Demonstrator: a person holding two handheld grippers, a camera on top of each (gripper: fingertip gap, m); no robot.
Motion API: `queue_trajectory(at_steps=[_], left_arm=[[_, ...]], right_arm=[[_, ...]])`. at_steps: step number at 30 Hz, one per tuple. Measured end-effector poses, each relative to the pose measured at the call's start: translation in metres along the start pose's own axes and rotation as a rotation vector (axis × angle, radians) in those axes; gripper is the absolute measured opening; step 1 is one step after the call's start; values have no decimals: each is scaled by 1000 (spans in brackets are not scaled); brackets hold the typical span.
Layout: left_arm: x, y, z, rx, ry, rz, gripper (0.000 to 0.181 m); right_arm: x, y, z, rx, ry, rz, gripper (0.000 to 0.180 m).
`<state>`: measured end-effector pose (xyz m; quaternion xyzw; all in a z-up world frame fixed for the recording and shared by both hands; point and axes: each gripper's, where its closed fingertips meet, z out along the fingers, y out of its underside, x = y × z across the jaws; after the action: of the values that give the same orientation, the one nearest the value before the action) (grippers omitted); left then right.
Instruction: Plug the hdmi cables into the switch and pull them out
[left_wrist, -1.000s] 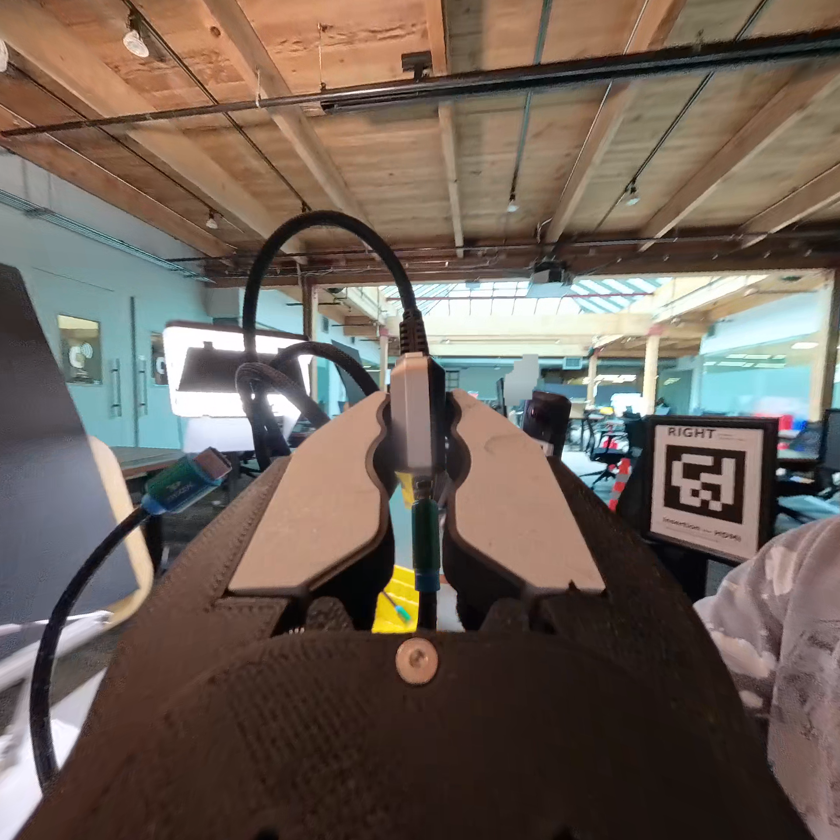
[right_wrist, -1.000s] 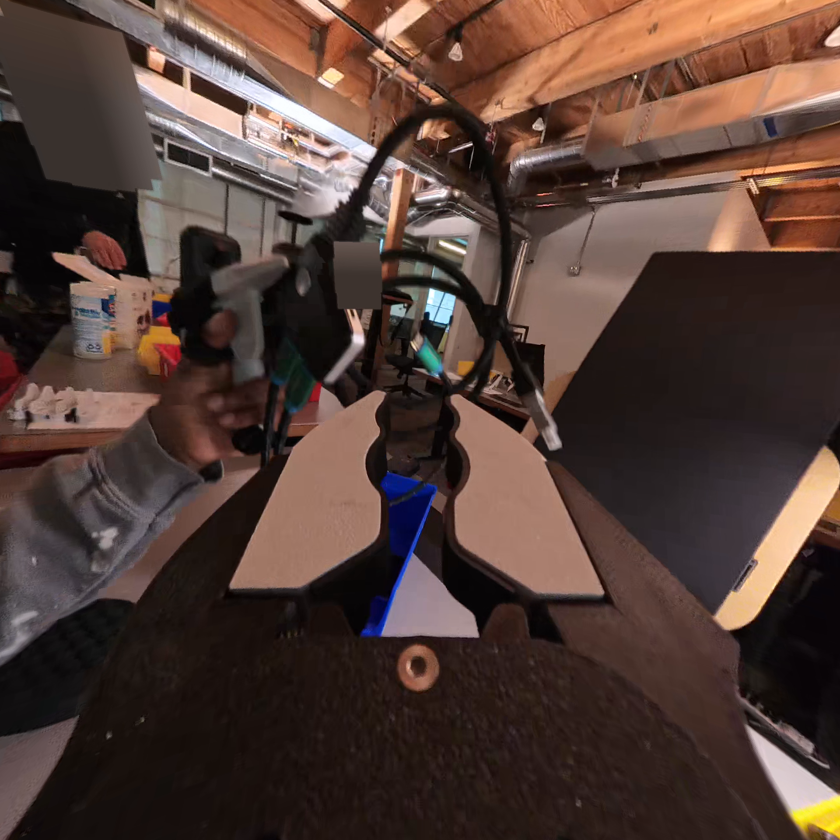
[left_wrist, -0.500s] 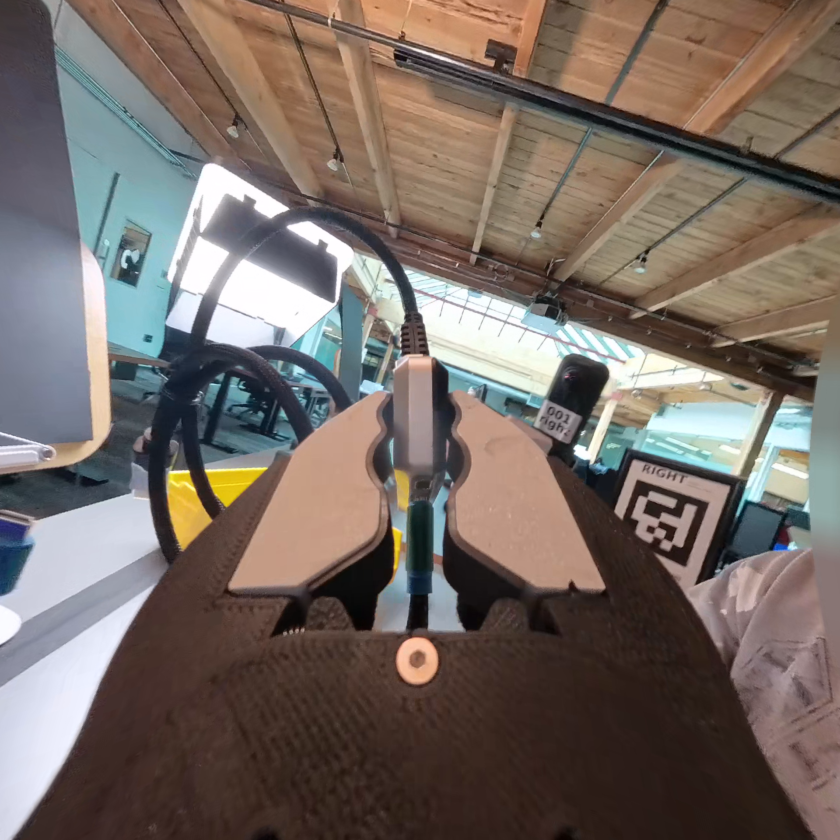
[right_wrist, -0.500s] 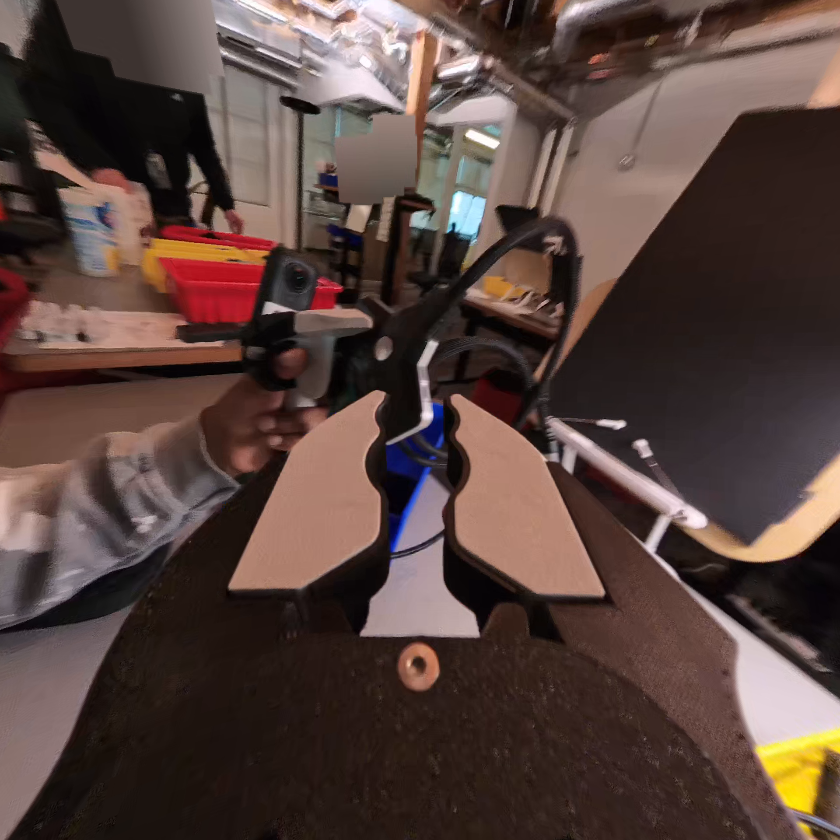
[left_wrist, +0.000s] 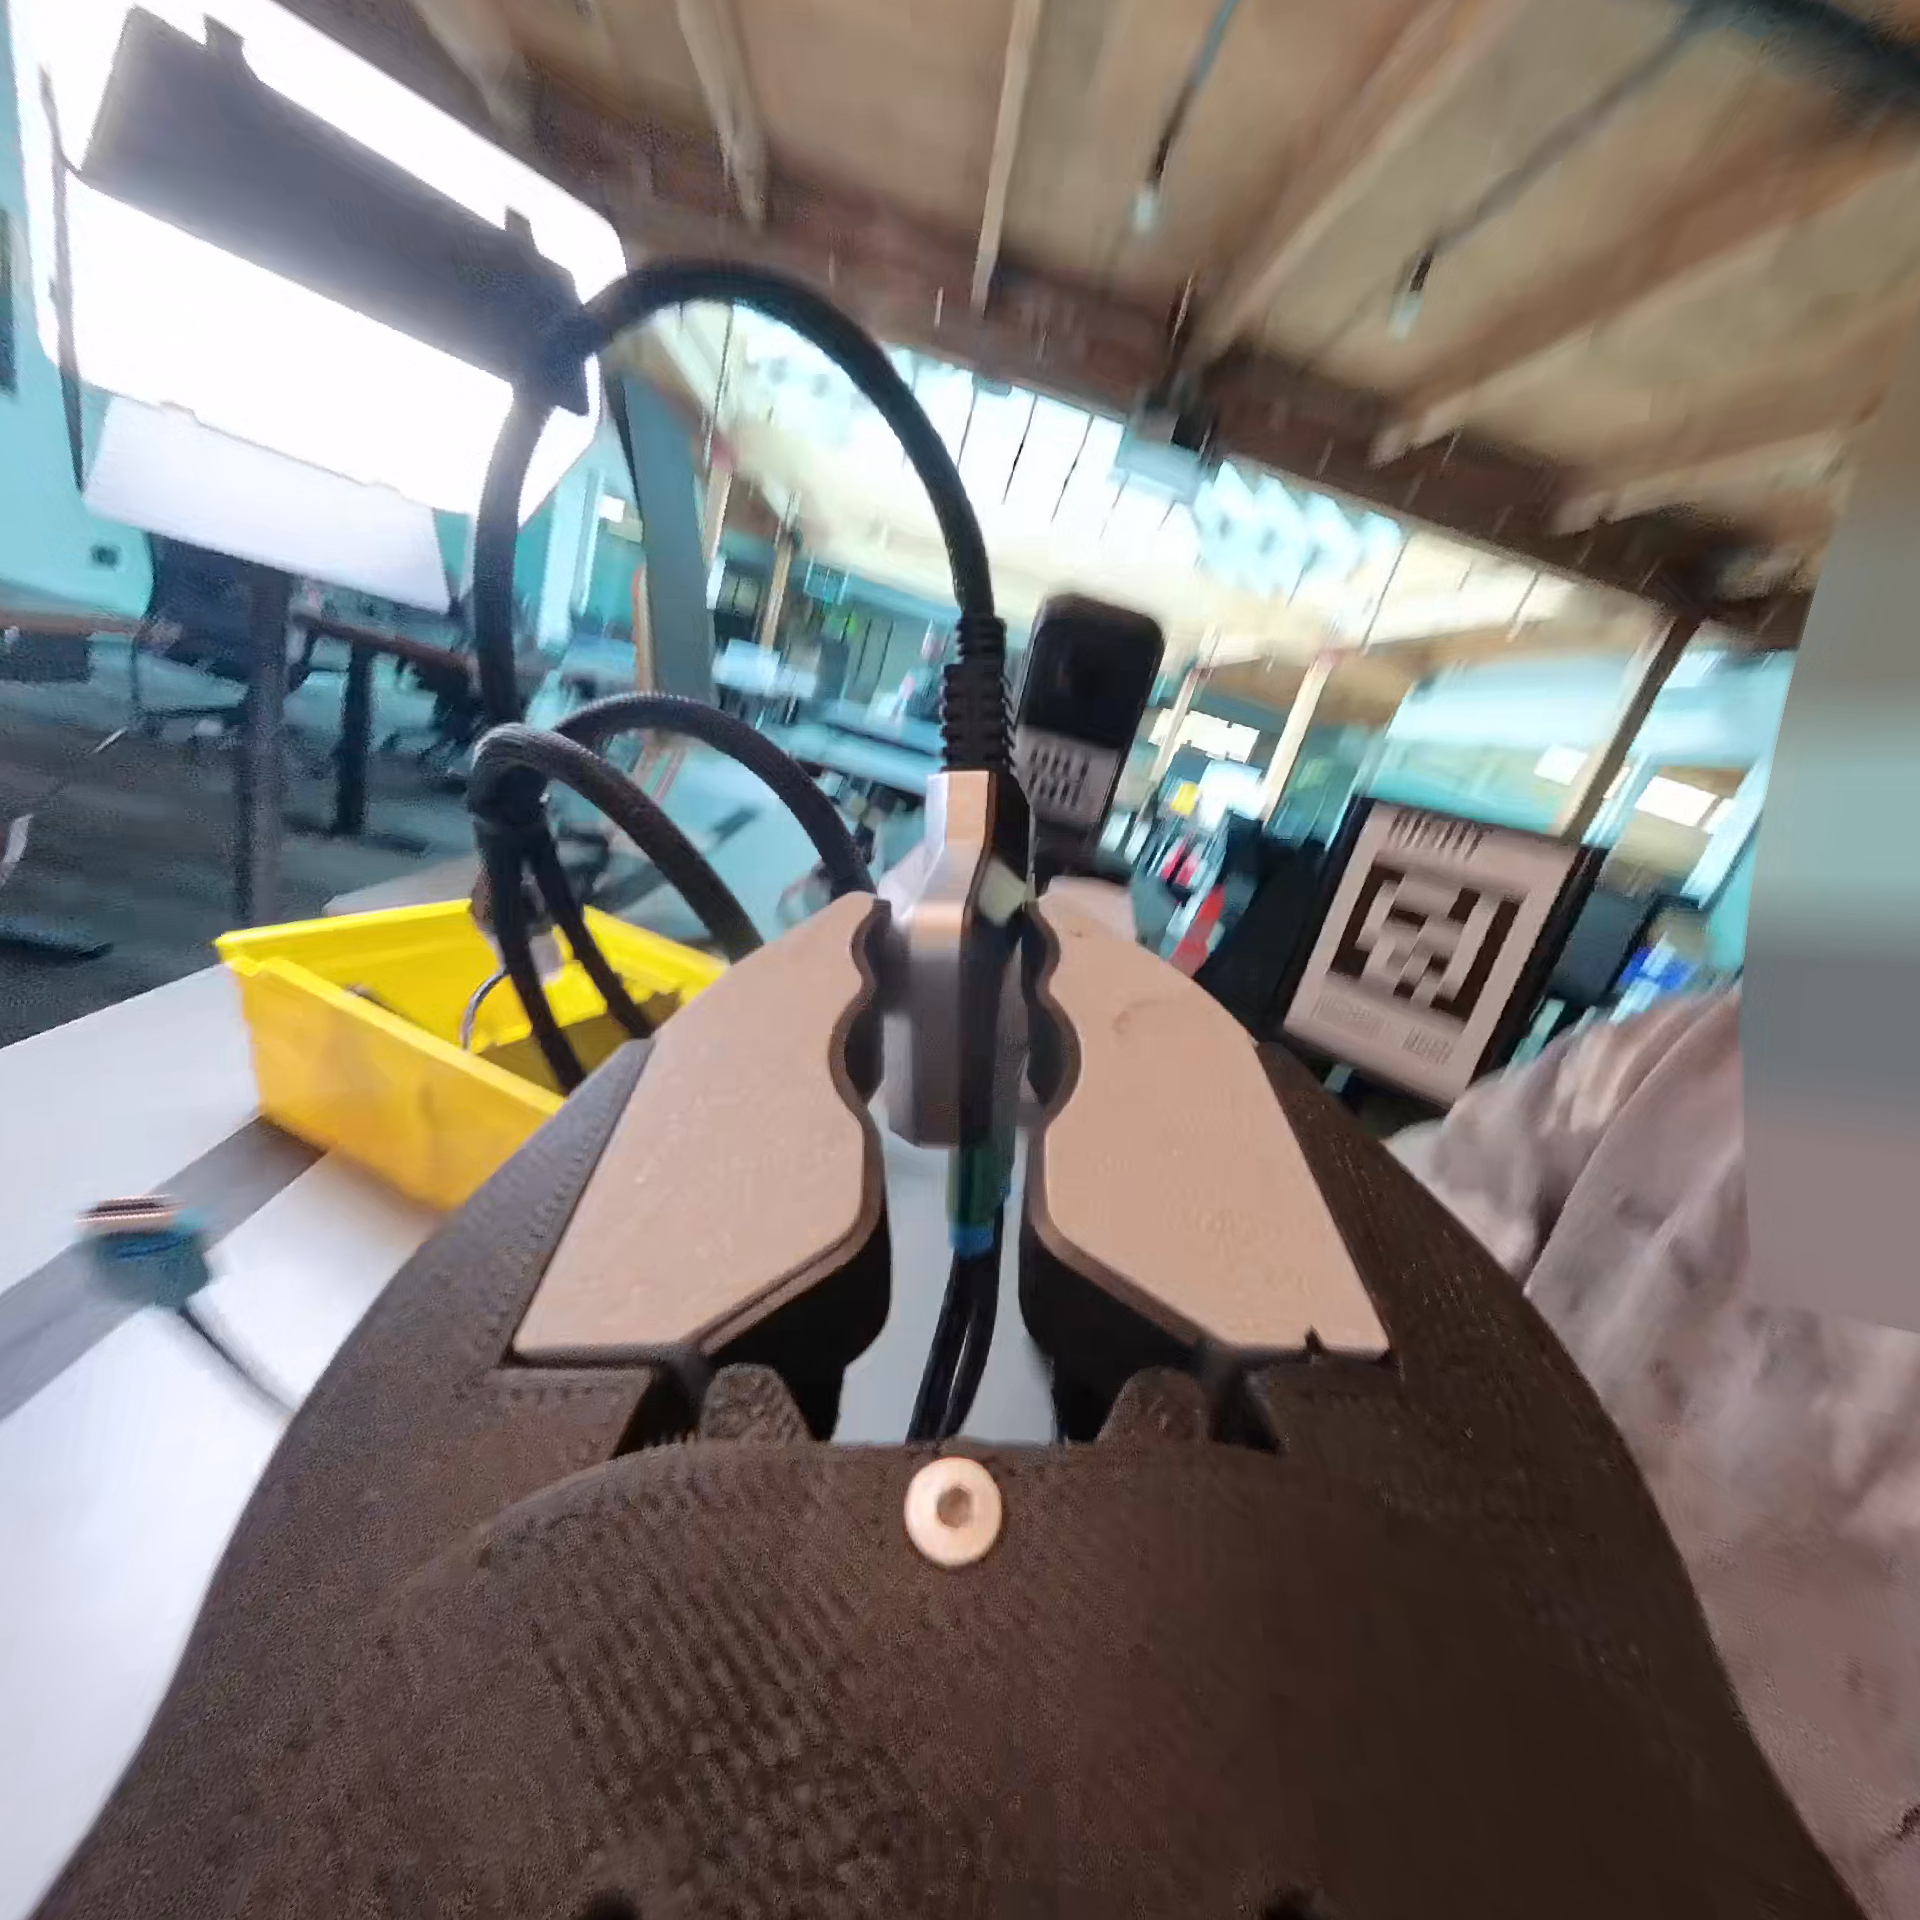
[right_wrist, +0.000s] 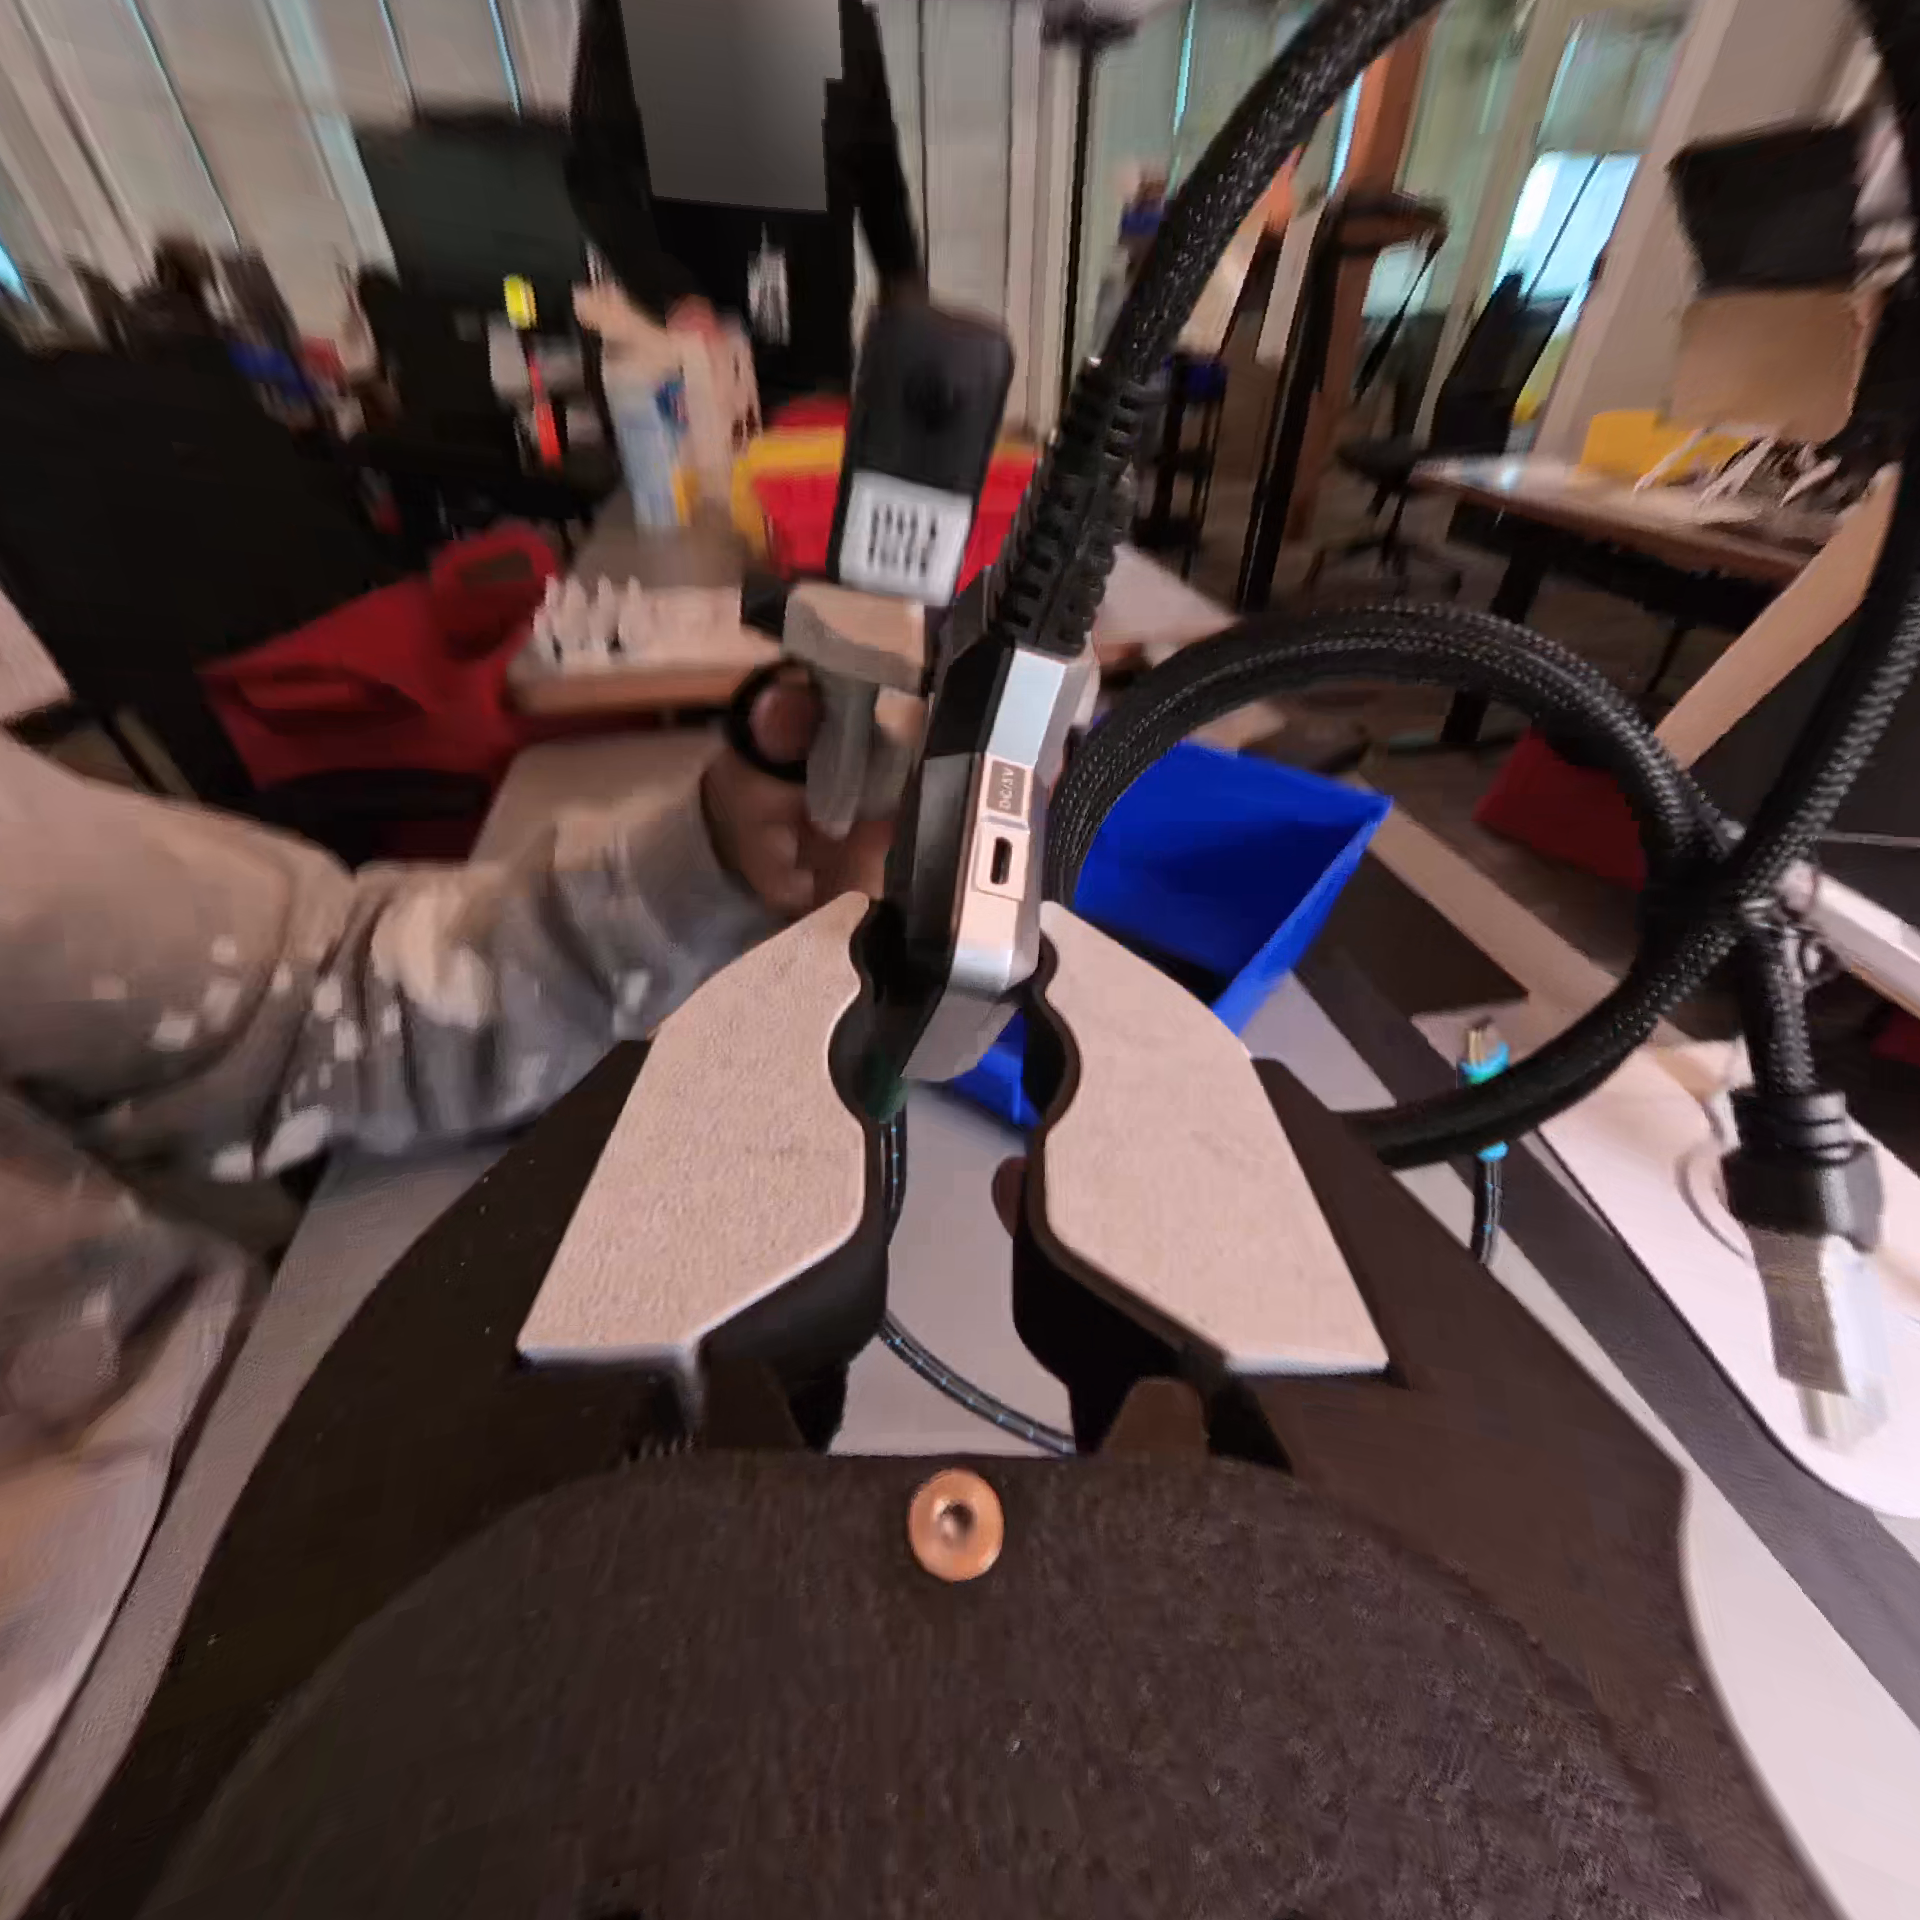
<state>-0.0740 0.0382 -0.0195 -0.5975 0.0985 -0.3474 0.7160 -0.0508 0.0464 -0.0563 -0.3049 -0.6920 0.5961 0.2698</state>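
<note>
Where both wrist views blur with motion, fine detail is lost. Item one: my left hand-held gripper (left_wrist: 954, 1023), fingers pinching the silver-and-black switch (left_wrist: 940, 997) edge-on above the table (left_wrist: 104, 1091). Its black pigtail cable (left_wrist: 727, 343) arcs up and left; two green-collared hdmi plugs (left_wrist: 977, 1184) sit in its lower end, partly hidden between the fingers. Item two: my right hand-held gripper (right_wrist: 951, 997), fingers spread, the switch (right_wrist: 987, 852) now at the gap where half a second ago it sat farther off; whether they touch it I cannot tell. Item three: yellow bin (left_wrist: 395, 1029), nearer than before. Item four: blue bin (right_wrist: 1216, 862), half hidden. Item five: loose plug (right_wrist: 1813, 1309) hanging at right, blurred. Item six: blue-tipped plug (right_wrist: 1481, 1060) on the table.
</note>
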Motion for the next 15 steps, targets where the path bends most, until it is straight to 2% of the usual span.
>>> queue_trajectory(at_steps=[3,7,11,13,15], left_arm=[[5,35,-1,-301,-46,146,25],[16,88,9,-580,7,163,27],[17,133,17,-762,58,194,25],[13,139,22,-764,43,248,24],[8,130,27,-710,11,243,23]], right_arm=[[-9,32,-18,-236,-21,-143,23],[-25,60,-23,-441,-71,-188,22],[-30,70,-20,-519,-75,-219,23],[-24,71,-24,-529,-47,-223,23],[-11,60,-26,-468,34,-252,29]])
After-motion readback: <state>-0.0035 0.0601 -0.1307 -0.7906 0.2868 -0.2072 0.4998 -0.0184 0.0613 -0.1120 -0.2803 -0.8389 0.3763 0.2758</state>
